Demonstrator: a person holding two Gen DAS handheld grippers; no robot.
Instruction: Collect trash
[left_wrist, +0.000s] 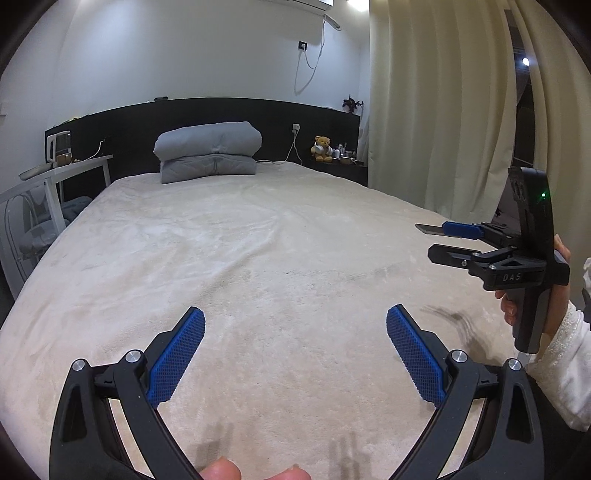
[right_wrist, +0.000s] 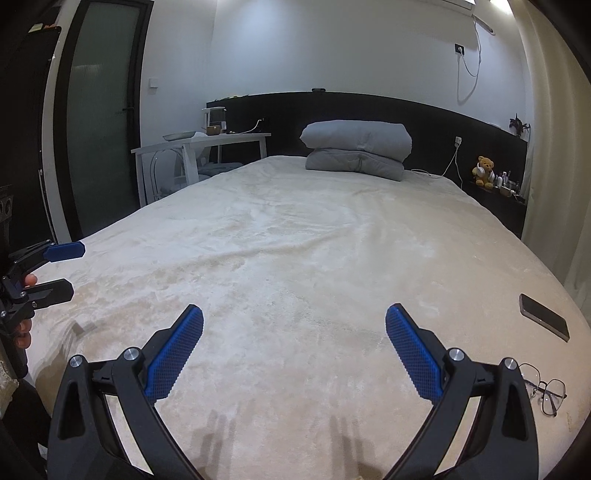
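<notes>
Both tongs, left (left_wrist: 295, 325) and right (right_wrist: 294, 323), spread wide, gripping nothing, handles cut off, above cream bed (right_wrist: 295, 240).

No trash can be made out in either view; the only loose things on the cream bedcover (right_wrist: 295, 240) are a dark phone (right_wrist: 544, 316), lying flat and slantwise near the bed's right edge, and thin wire-rimmed glasses (right_wrist: 546, 391), resting nearer the camera and apart from the phone; a folded grey quilt (right_wrist: 356, 147) sits at the head of the bed.
</notes>
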